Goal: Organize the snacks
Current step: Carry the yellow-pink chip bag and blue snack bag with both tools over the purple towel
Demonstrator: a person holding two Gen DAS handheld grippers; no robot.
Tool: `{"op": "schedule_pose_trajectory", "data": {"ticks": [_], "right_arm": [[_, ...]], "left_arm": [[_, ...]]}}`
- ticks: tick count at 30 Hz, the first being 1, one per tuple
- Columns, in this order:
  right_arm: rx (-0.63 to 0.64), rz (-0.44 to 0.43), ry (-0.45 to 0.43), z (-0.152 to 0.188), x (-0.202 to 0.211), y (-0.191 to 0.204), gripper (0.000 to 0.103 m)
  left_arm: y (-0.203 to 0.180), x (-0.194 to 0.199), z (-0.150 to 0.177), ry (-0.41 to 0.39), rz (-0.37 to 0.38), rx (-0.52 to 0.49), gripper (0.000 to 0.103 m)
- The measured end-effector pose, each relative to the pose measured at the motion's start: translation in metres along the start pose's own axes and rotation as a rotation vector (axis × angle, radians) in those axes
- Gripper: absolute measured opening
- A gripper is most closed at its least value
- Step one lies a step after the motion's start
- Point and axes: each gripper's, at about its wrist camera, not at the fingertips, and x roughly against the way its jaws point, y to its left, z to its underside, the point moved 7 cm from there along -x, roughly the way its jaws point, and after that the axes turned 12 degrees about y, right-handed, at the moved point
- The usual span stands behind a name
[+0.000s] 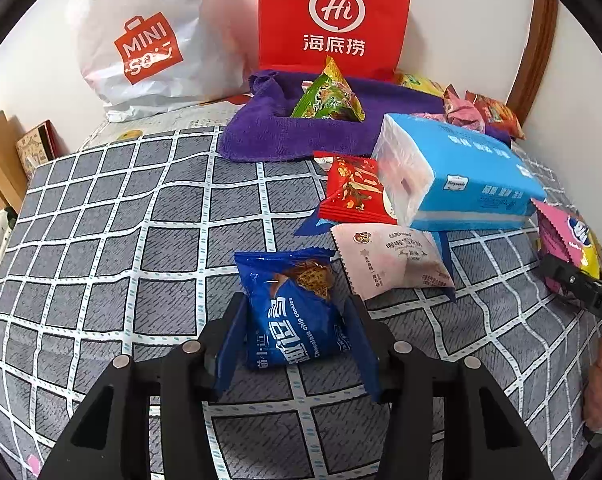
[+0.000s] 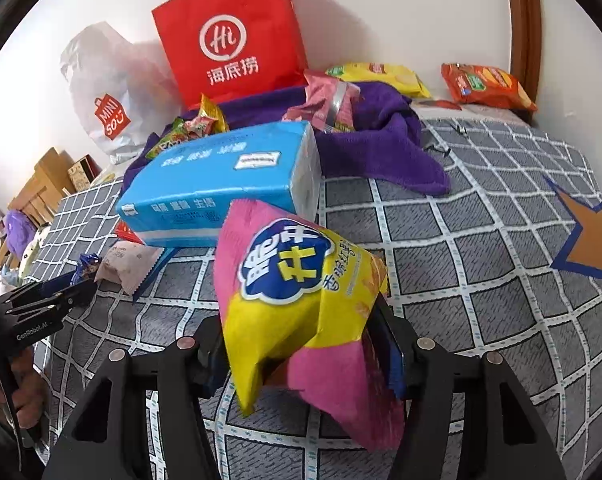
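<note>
1. The left gripper (image 1: 297,332) is clamped on a blue cookie packet (image 1: 291,308) between its fingers, low over the checked bedcover (image 1: 101,240).
2. The right gripper (image 2: 301,344) is clamped on a pink-and-yellow chip bag (image 2: 301,300).
3. Just ahead of both lies a blue tissue pack (image 1: 461,176), with a pale pink packet (image 1: 393,256) beside it.
4. Farther ahead, a purple towel (image 2: 381,140) and a red paper bag (image 2: 233,36) sit by the wall.

Checked bed cover (image 1: 101,220): purple towel (image 1: 261,136), tissue pack (image 1: 461,176), snack packets.

white wall (image 1: 461,20), brown wooden frame (image 2: 525,20), checked bedcover (image 1: 141,240)
</note>
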Motion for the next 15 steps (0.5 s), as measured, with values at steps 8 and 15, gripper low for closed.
{"op": "schedule_pose_trajectory", "data": {"ticks": [8,15], "right_arm": [[-0.019,-0.02,-0.003,0.0003,0.0004,-0.0031,0.062],[-0.007,0.01,-0.002,0.0005,-0.0003,0.0003,0.062]], "left_arm": [[0.0,-0.0001,0.0006,0.0,-0.006,0.0,0.046],[0.0011,-0.0001,0.0015,-0.004,0.001,0.014,0.042]]}}
